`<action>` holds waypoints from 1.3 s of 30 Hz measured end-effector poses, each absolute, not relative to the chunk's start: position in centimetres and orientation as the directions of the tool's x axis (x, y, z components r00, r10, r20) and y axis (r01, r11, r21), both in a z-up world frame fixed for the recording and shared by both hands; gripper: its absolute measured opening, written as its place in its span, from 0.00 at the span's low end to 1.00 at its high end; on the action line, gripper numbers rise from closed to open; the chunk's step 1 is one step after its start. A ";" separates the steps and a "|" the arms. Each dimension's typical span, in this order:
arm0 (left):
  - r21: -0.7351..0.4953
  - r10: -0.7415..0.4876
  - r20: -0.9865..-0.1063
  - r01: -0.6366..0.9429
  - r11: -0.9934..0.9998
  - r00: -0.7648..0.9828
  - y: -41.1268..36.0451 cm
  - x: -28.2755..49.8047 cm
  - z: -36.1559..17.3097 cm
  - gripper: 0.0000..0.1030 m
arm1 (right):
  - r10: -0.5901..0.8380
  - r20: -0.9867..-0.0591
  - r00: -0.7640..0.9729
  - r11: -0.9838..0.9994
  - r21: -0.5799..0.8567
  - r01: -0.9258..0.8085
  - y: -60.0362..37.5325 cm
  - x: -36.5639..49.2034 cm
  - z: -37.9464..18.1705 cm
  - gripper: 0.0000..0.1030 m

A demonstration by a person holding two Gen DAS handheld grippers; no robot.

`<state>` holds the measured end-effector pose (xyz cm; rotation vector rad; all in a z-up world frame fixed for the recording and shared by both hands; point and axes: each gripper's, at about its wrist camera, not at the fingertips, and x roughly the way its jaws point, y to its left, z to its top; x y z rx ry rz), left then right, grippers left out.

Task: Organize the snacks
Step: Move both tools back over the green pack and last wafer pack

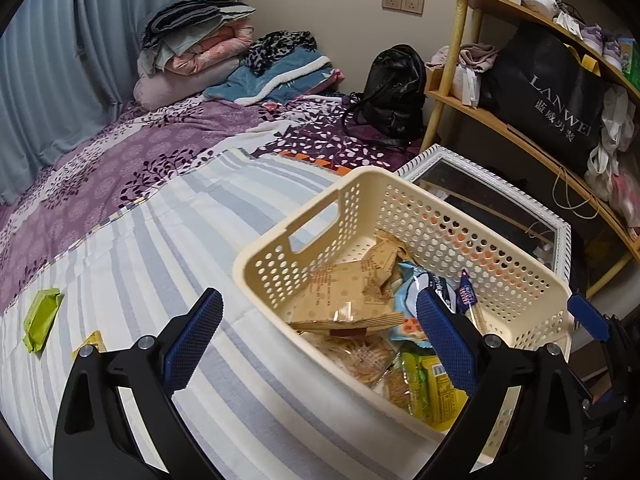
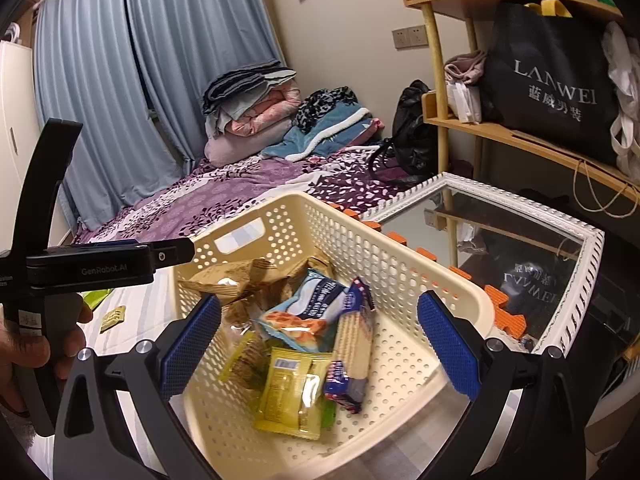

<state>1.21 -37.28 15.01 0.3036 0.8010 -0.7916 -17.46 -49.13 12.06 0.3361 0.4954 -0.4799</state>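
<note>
A cream perforated basket (image 1: 360,196) (image 2: 400,264) stands on the striped bedsheet and holds several snack packets: brown ones (image 1: 340,288), a light blue one (image 2: 316,296), a yellow one (image 2: 292,392) and a cracker pack (image 2: 354,340). My left gripper (image 1: 320,340) is open and empty over the basket's near left rim. My right gripper (image 2: 320,344) is open and empty above the basket's inside. A green packet (image 1: 40,318) and a small yellow packet (image 1: 93,342) lie on the sheet to the left; the small yellow packet also shows in the right wrist view (image 2: 113,317).
A white-framed mirror (image 1: 492,200) (image 2: 520,240) lies just right of the basket. A wooden shelf (image 1: 520,128) with a black bag stands beyond it. Folded bedding (image 1: 200,48) and a black backpack (image 1: 396,92) sit at the bed's far end.
</note>
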 end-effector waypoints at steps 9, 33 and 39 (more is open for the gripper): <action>-0.048 -0.499 -0.730 0.693 0.719 0.467 -34.2 2.2 15.4 0.96 | -0.324 -0.517 0.792 0.867 0.172 0.467 -47.0 -16.3 12.8 0.95; -0.126 -0.418 -0.765 0.523 0.843 0.490 -21.3 4.3 12.6 0.96 | -0.177 -0.553 0.814 0.951 0.117 0.286 -39.1 -11.4 13.0 0.95; -0.146 -0.389 -0.777 0.458 0.877 0.495 -17.3 5.0 11.5 0.96 | -0.133 -0.580 0.804 0.967 0.101 0.233 -36.7 -9.8 12.4 0.95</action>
